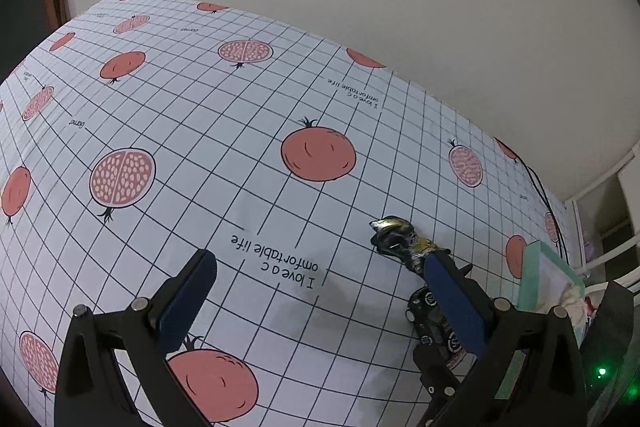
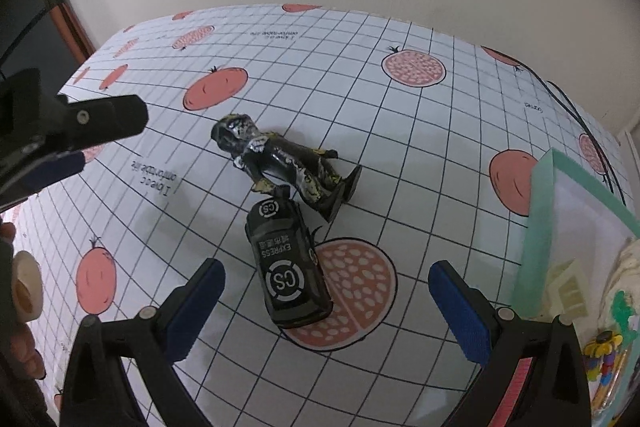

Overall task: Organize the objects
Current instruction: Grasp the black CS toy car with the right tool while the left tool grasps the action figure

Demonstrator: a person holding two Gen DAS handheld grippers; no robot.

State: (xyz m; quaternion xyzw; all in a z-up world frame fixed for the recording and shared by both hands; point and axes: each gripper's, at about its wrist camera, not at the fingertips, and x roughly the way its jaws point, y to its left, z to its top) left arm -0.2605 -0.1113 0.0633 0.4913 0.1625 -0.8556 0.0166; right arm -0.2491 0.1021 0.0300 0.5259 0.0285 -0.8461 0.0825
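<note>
Both tongs stand open and hold nothing. Right tongs (image 2: 326, 291) hover over a black toy car (image 2: 286, 263) that lies on the surface (image 2: 420, 155), between their blue pads. A dark figurine (image 2: 280, 163) lies on its side touching the car's far end. Left tongs (image 1: 320, 291) hang just beside both toys. A green tray (image 2: 540, 227) sits at the right.

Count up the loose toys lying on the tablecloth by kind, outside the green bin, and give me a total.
Dark toy figure, lying on its side: 1
Black toy car marked EXPRESS, touching the figure: 1
Total: 2
The green bin at the right holds more items, too cut off to count.
</note>
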